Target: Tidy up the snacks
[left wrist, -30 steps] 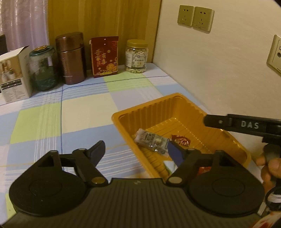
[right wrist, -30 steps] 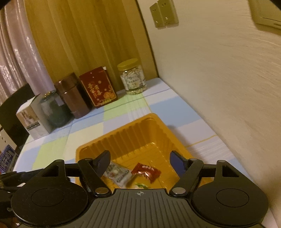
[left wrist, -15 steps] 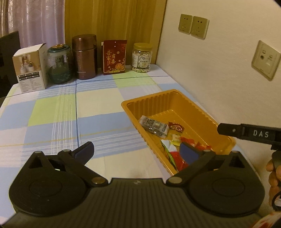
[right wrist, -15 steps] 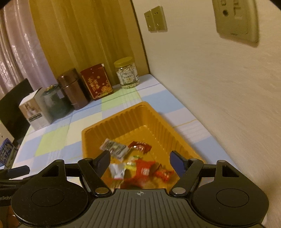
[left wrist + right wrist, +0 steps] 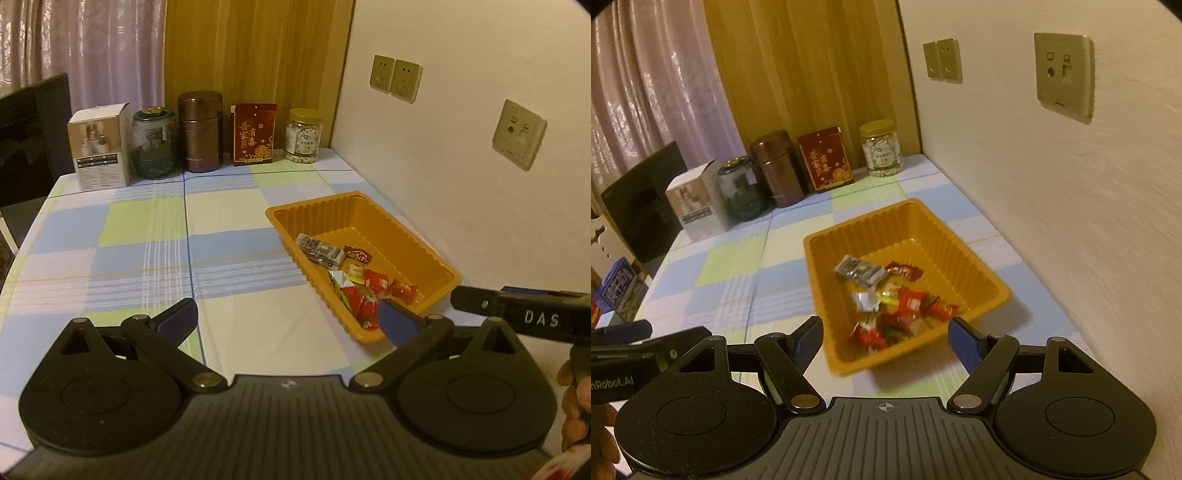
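Nearest of all, the left gripper [image 5: 286, 317] hangs above the tablecloth [image 5: 229, 206] with its jaws spread wide and nothing between them, its right finger just in front of the near corner of the tray; the right gripper [image 5: 886, 338] is likewise spread wide and empty, its fingers straddling the tray's near end from above. Just beyond them the orange tray [image 5: 982, 269] sits near the right edge of the tabletop, close to the wall, and the snacks [image 5: 897, 306] lie loose inside it, bunched toward its near end: red wrappers, a silvery twist, and farther in a grey packet [image 5: 319, 251] beside a dark red one. These look light, crinkly and slippery (foil and plastic film give under the pads), so a pinch across the flat middle of one wrapper seems safer than catching a twisted end. The tray looks thin and flexible; I would hold it by a ribbed side wall. Along the far edge stand a white box [image 5: 99, 147], jars and tins.
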Demonstrator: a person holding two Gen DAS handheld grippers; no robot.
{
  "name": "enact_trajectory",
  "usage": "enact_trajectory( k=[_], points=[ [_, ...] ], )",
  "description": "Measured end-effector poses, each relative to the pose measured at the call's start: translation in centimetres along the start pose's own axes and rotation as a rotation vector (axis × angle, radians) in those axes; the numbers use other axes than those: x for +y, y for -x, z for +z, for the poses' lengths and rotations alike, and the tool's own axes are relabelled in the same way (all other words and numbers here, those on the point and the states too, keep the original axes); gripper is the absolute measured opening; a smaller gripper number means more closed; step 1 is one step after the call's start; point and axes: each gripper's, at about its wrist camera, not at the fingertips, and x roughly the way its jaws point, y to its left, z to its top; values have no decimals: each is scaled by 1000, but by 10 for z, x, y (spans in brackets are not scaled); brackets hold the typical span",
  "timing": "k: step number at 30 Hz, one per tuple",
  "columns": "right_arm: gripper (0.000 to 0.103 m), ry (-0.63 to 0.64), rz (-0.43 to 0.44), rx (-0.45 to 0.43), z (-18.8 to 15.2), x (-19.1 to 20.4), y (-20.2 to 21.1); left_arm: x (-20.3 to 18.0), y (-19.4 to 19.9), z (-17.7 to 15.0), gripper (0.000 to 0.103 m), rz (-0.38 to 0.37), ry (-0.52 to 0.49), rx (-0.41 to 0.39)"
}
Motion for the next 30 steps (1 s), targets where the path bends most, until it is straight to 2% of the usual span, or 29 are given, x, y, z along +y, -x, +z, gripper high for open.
enact_trajectory(
  k=[11,22,30],
  points=[
    [74,33,-26,1,-32,21,54,-1,63,-28,103,7,28,-29],
    [74,49,-51,3,-60,31,93,-9,103,-50,103,55,29,-39],
    [74,53,-42,-16,-71,39,111,-12,124,-59,103,60,26,-41]
  ],
)
